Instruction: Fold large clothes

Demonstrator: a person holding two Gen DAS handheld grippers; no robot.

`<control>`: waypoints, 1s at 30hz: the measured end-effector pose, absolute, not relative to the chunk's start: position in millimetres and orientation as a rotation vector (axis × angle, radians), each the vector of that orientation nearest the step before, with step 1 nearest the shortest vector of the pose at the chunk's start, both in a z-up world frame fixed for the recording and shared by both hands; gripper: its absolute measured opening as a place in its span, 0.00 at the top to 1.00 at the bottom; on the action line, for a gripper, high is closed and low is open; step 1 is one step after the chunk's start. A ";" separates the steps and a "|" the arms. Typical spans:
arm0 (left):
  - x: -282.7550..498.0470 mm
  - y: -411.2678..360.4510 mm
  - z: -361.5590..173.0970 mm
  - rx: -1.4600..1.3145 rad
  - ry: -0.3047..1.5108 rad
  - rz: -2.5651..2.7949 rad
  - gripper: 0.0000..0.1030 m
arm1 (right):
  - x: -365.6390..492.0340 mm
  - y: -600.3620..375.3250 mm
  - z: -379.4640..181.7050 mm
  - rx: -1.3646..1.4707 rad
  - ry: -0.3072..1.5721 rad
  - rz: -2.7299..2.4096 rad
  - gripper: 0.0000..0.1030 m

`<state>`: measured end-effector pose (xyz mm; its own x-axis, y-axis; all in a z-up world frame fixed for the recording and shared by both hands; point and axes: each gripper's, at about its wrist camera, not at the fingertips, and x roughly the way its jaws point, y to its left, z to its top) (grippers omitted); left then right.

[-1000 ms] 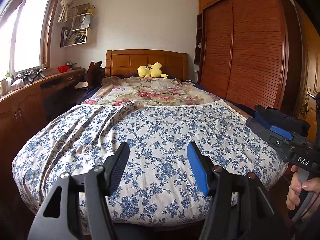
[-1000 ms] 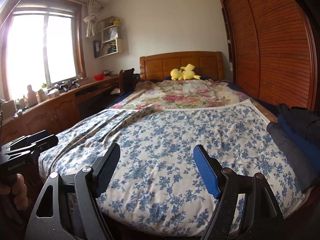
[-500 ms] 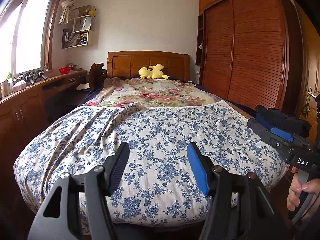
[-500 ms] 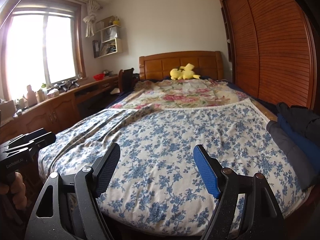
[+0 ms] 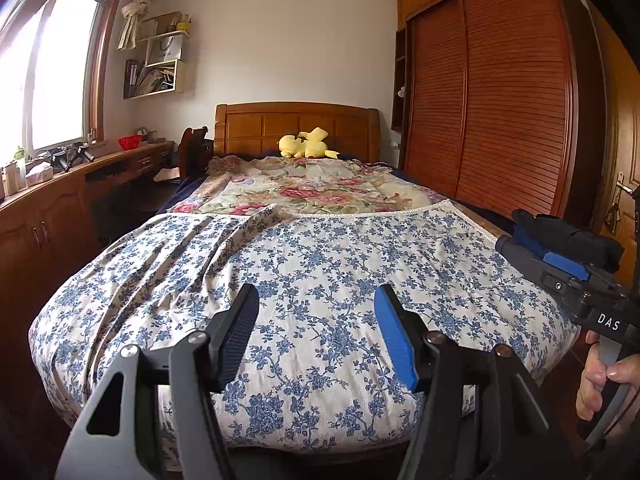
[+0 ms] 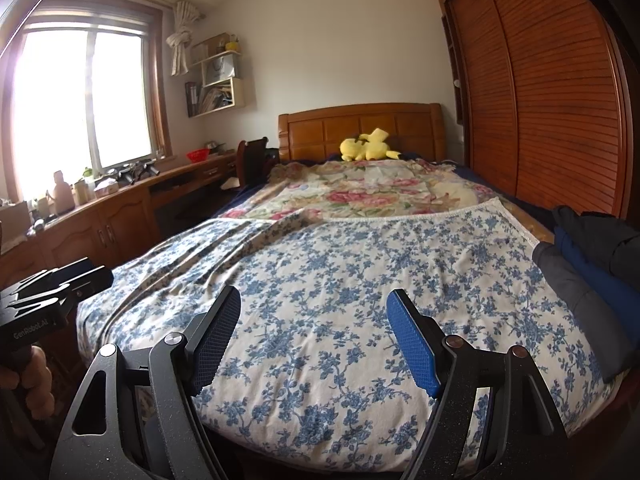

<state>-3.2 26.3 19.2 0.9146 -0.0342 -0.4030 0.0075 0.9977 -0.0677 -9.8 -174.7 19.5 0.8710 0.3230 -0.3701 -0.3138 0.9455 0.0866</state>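
Bedroom, wooden bed: the blue floral cloth (image 5: 320,264) is spread flat across frame centre, bunched at upper left, nothing folded yet. Left gripper (image 5: 316,332) and right gripper (image 6: 314,336) are held open, empty, above its near edge.

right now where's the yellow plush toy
In both wrist views the yellow plush toy lies at the far end of the bed, against the wooden headboard, beyond the pink floral blanket.
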 end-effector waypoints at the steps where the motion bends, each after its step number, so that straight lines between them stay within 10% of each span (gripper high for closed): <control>1: -3.3 26.1 19.2 -0.065 0.416 -0.020 0.42 | -9.8 -174.6 19.5 0.025 0.390 0.333 0.25; 30: -3.1 22.2 17.7 -0.056 0.415 -0.025 0.42 | -11.7 -176.8 16.8 0.027 0.390 0.331 0.25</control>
<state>-3.1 22.2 17.7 0.9149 -0.0359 -0.4020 0.0131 0.9981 -0.0594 -11.7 -176.8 16.8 0.8718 0.3220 -0.3691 -0.3117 0.9460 0.0889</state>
